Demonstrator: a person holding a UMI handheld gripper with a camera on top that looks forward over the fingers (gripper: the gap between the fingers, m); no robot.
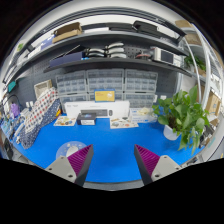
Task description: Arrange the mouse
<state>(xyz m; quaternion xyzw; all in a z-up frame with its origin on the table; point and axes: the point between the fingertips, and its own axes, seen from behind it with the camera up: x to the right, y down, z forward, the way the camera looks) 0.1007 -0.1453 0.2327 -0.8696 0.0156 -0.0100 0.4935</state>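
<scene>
Tongs (108,160) wide open, gripping nothing, hanging over blue tabletop (115,142). Mouse (70,149), pale and domed, sitting near left pad at ten o'clock. Best swing left, centre it between pads, then close gently.

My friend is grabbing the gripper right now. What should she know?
Gripper: fingers open, holding nothing, hovering over the blue mat.
Mouse: no clear sighting. A small rounded pale thing sits just ahead of the left finger; it could be the mouse, but I can't tell.
Plant stands beyond the right finger.
Done: nothing visible yet.
Left: find the mouse, grasp it, arrange it.
</scene>
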